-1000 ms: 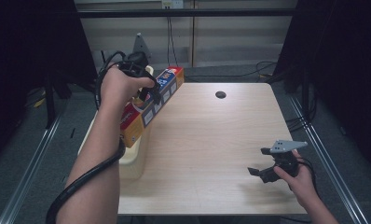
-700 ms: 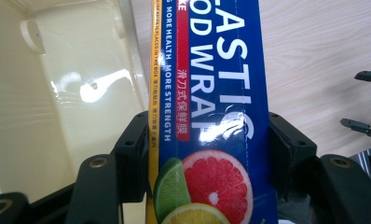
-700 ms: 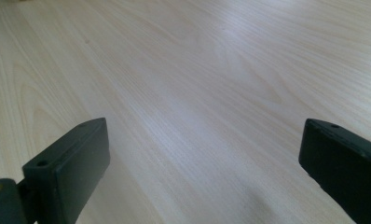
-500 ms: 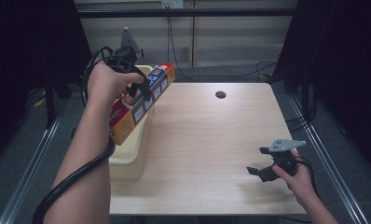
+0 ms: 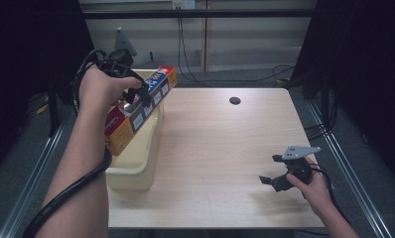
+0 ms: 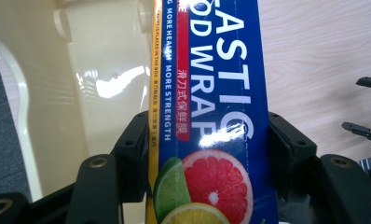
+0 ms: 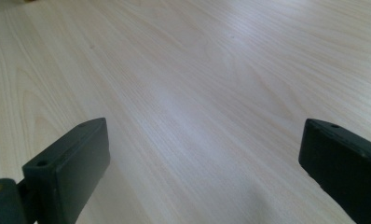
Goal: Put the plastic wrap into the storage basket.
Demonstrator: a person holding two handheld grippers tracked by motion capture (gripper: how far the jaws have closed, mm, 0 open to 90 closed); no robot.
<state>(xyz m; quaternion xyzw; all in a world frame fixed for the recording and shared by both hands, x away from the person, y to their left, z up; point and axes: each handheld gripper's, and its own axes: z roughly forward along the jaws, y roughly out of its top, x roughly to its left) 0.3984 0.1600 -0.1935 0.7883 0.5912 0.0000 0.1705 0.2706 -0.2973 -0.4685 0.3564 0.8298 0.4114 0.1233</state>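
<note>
Left gripper (image 6: 207, 154) clamps glossy cardboard wrap box (image 6: 211, 116) over smooth cream plastic bin (image 5: 136, 163); right gripper (image 7: 202, 172) wide open (nothing between), woodgrain table (image 7: 197, 70).

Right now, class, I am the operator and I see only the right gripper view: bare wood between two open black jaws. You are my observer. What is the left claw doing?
Observer: The left claw is shut on a blue box of plastic food wrap, with its pads on the box's long sides.
Operator: Where is that box?
Observer: It is held tilted over a cream plastic tub on the left side of the table.
Operator: And where does my own claw sit?
Observer: The right claw is near the table's front right corner, well apart from the tub.
</note>
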